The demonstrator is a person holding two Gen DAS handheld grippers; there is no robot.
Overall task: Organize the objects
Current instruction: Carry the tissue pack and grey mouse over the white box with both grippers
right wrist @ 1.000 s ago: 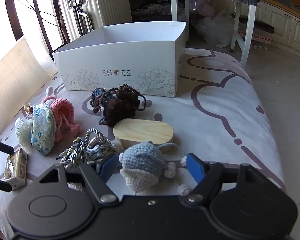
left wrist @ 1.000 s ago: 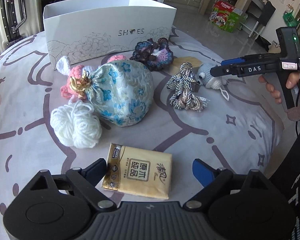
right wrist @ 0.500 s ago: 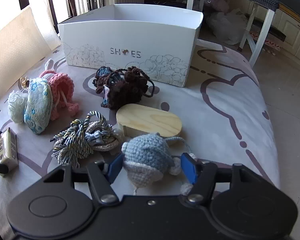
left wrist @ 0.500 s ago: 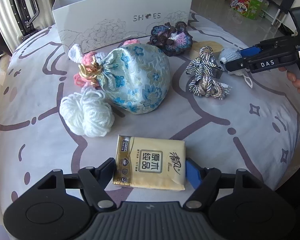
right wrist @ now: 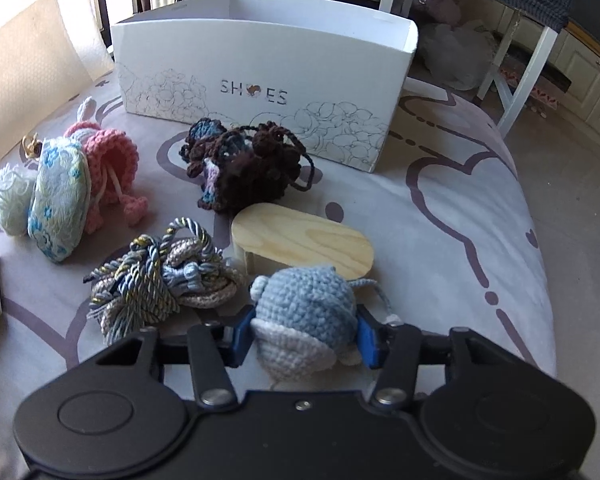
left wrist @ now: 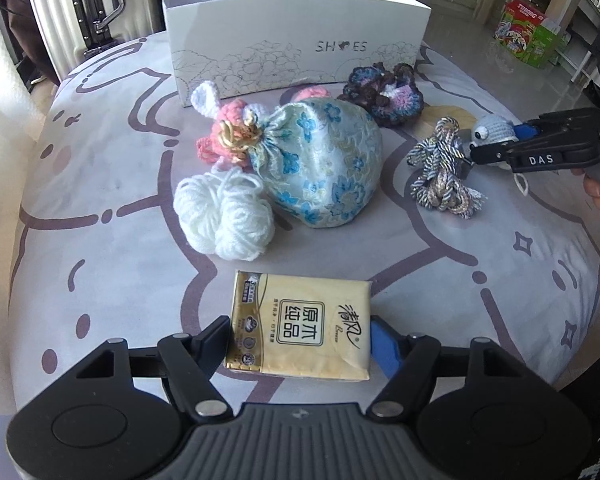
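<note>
Left gripper (left wrist: 300, 340): my jaws have closed in on the flat yellow tissue packet (left wrist: 300, 326), lower centre, pads touching both ends.
Right gripper (right wrist: 302, 334): jaws closing on the blue crocheted whale toy (right wrist: 304, 312) (a second ago they stood wide).
Meaning: both grasps nearly set; lift toward the white cardboard shoe box (right wrist: 260, 80), upper centre.
Surface: patterned grey desk (left wrist: 100, 200).

Suitcase (left wrist: 80, 4), white chair (right wrist: 512, 60), perhaps a snack carton (left wrist: 528, 32) beyond.
</note>
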